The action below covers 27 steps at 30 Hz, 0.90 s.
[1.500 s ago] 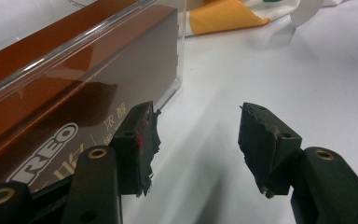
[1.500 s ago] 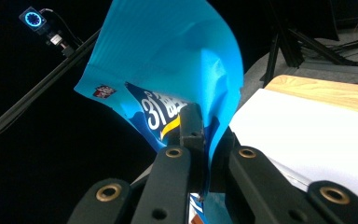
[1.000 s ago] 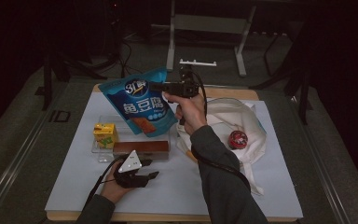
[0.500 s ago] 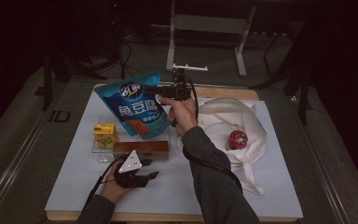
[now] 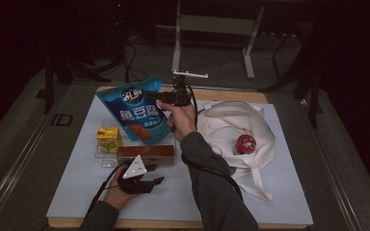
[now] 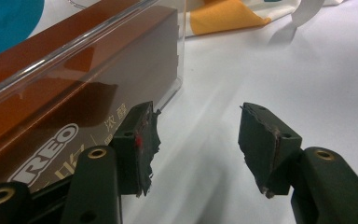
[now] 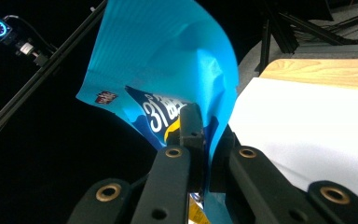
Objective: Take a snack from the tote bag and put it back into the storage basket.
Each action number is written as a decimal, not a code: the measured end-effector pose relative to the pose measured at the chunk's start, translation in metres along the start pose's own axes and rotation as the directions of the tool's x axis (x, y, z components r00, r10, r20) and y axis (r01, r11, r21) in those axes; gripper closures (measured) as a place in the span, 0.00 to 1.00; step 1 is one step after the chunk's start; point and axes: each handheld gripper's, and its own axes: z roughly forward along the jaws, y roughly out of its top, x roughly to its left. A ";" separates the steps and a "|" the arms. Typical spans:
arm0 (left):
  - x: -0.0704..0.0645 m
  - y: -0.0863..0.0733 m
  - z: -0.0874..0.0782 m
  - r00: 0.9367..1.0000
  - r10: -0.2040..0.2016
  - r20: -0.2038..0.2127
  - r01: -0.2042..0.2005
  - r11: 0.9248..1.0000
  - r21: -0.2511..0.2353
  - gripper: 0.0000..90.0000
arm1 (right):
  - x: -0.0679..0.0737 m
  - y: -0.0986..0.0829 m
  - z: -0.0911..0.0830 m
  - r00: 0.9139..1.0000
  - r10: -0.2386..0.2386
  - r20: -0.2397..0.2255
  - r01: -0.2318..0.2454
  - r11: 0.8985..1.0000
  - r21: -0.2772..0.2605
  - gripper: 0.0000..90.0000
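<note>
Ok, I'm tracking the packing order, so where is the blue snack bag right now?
In the high view the blue snack bag hangs left of centre, pinched by the right gripper above the clear tray.

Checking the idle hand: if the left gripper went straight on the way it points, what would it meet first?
Probably bare white table cover between its open jaws; the brown box lies just beside its left jaw, and the cloth bag farther ahead. Depth is uncertain.
</note>
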 end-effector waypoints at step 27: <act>-0.002 0.000 0.001 1.000 0.012 -0.008 -0.012 1.000 0.008 0.51 | -0.034 -0.023 -0.007 0.993 -0.090 0.071 0.089 0.996 0.022 0.89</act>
